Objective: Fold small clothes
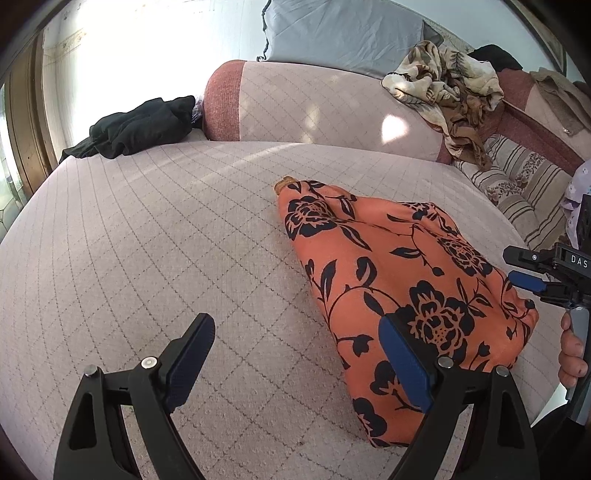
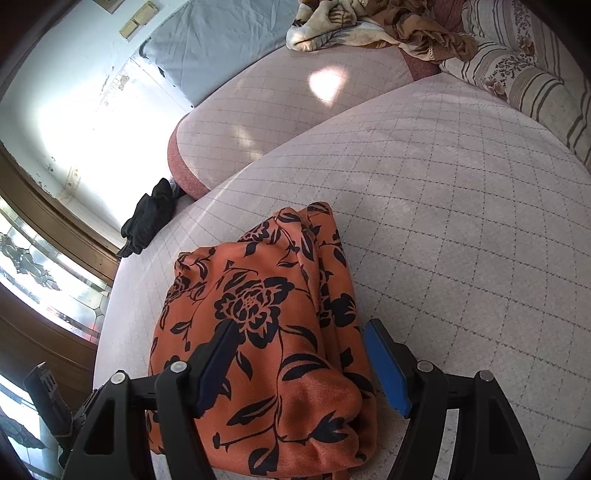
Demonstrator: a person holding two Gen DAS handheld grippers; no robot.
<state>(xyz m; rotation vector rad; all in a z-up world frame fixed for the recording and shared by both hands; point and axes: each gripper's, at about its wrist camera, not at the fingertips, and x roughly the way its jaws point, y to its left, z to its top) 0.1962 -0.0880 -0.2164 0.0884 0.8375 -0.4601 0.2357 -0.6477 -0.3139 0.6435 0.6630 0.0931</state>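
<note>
Home living room, quilted sofa (image 1: 147,240), cushions (image 1: 343,33), strewn clothes (image 1: 443,85)

Pale pink quilted sofa seat (image 1: 147,229) with diamond stitching, matching bolster (image 1: 295,107) with dark red end, grey-blue pillow (image 1: 343,33) against white wall (image 2: 74,55), striped floral cushion (image 2: 524,74), brown wooden window frame (image 2: 44,206), bright glare

The folded garment (image 1: 402,280) lies on the bed (image 1: 166,240); a crumpled cloth (image 1: 140,127) sits at the far left edge, a bolster (image 1: 314,110) behind, more clothes (image 1: 447,88) heaped on it.
</note>
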